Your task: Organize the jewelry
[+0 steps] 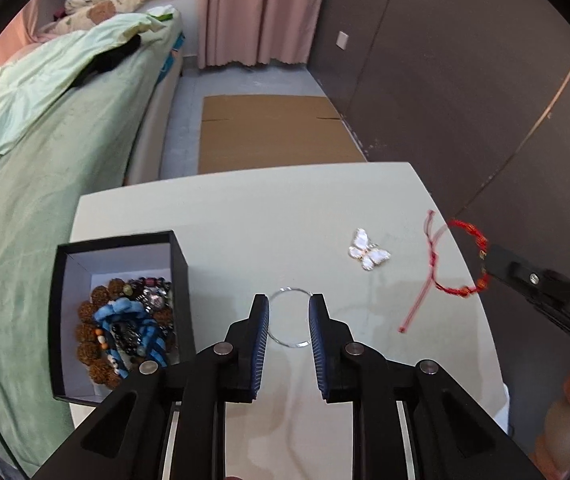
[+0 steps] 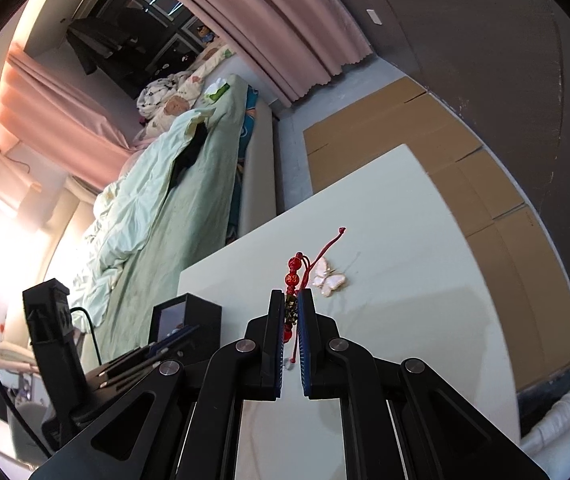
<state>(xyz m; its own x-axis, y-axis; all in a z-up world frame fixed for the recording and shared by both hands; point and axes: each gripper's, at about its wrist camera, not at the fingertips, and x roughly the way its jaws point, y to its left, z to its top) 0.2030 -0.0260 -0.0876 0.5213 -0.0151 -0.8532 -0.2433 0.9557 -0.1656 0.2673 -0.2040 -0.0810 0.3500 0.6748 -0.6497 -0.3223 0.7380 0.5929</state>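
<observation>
My left gripper (image 1: pixel 289 304) is open, its jaws on either side of a thin silver ring bangle (image 1: pixel 283 342) lying on the white table (image 1: pixel 245 216). A black jewelry box (image 1: pixel 179 264) to its left holds brown beads, blue cord and other pieces. My right gripper (image 2: pixel 292 300) is shut on a red beaded bracelet (image 2: pixel 293 276) and holds it above the table; in the left wrist view the right gripper (image 1: pixel 485 266) shows at the right with the bracelet (image 1: pixel 467 229). A white butterfly pendant (image 1: pixel 367 250) lies mid-table and also shows in the right wrist view (image 2: pixel 328 280).
A bed with green bedding (image 1: pixel 45 152) runs along the table's left side. Flattened cardboard (image 1: pixel 273 132) lies on the floor beyond the table. A dark wall (image 1: pixel 465 80) stands at the right. Pink curtains (image 1: pixel 253 12) hang at the back.
</observation>
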